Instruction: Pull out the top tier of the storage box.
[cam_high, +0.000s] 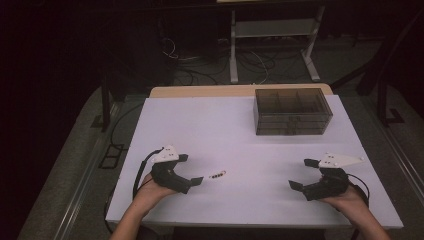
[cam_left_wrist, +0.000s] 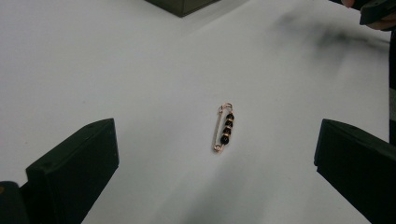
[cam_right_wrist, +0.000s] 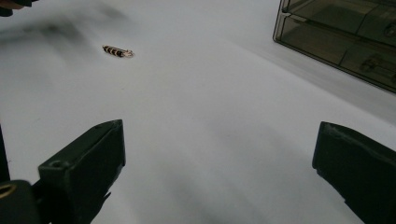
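While both grippers rest low over the white worktop (cam_high: 240, 125), a beaded safety pin (cam_high: 217, 175) lies flat on it, just beside the left gripper (cam_high: 192, 170) and well apart from the right gripper (cam_high: 300, 174). Seen from the left gripper view, the pin (cam_left_wrist: 223, 128) sits ahead of the fingers (cam_left_wrist: 74, 168), between their lines, touching neither. Left fingers stand wide apart, nothing between them. Right fingers (cam_right_wrist: 84, 172) likewise stand wide apart and hold nothing; from the right gripper view the pin (cam_right_wrist: 117, 51) lies far off to the upper left. A smoky clear drawer box (cam_high: 292, 111) stands at the far right of the worktop, drawers shut.
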